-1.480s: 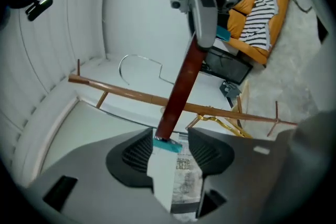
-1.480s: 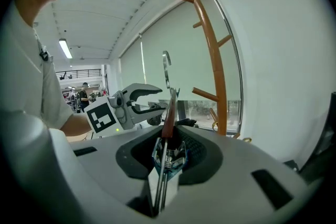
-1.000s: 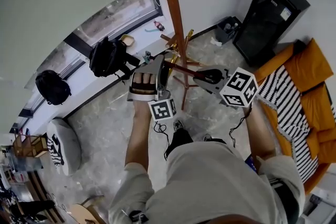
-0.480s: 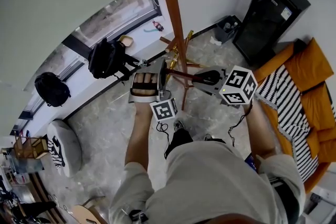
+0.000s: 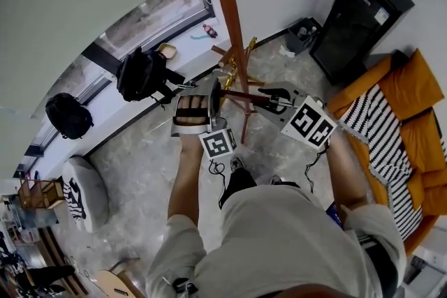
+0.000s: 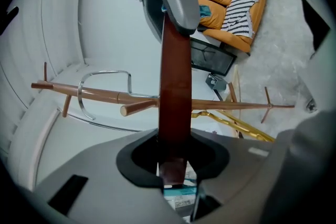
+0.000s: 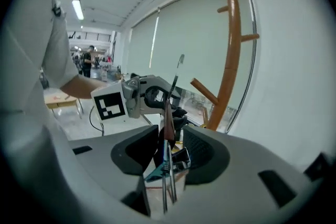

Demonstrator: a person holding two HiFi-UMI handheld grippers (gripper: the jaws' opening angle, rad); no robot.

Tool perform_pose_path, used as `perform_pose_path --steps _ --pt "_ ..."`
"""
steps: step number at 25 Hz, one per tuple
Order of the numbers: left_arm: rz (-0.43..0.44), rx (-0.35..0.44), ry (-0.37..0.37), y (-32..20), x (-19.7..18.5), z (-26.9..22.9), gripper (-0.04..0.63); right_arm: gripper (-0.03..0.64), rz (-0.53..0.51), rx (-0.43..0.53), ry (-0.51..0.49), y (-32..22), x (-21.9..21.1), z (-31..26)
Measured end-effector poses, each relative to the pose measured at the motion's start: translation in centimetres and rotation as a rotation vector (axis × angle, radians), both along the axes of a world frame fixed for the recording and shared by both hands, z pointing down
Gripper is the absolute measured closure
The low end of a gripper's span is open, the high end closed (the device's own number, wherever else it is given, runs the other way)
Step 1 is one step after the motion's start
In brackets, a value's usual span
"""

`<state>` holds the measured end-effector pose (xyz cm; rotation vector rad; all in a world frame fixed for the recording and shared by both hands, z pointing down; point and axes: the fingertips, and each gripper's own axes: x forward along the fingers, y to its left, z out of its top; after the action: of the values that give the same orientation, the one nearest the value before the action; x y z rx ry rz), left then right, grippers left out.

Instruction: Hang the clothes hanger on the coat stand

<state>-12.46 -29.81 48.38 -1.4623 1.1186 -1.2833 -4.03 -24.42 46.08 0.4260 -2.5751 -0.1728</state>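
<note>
Grey floor point(image 5: 140, 171) — red-brown hanger point(image 6: 173, 86), chrome hook point(image 6: 105, 72)

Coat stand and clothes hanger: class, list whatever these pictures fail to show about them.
- Orange-brown wooden coat stand: head view, top cut off by the upper edge.
- Silver metal hook of the dark reddish wooden clothes hanger: left gripper view, it overlaps the stand's pole; touching or apart cannot be told.
- Stand's lower pole: head view, partly hidden behind the hanger.
</note>
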Motion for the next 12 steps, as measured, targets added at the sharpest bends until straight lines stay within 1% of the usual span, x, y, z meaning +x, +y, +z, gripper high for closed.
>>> perform_pose_path --steps 2,4,8,12 --pt "0.003 -0.005 -0.005 0.0 0.1 0.2 0.476 0.464 0.010 0.134 0.088 0.0 0.2 0.3" --pt "0.012 -0.010 0.010 0.0 0.3 0.3 0.476 0.456 0.016 0.243 0.148 0.2 0.2 0.4" --pt "0.013 -0.043 0.032 -0.4 -0.1 1.5 0.476 0.453 0.020 0.379 0.203 0.0 -0.3 0.9" --pt "0.025 -0.092 0.043 -1.0 -0.4 2.3 0.476 0.451 0.032 0.556 0.314 -0.6 -0.7 1.4"
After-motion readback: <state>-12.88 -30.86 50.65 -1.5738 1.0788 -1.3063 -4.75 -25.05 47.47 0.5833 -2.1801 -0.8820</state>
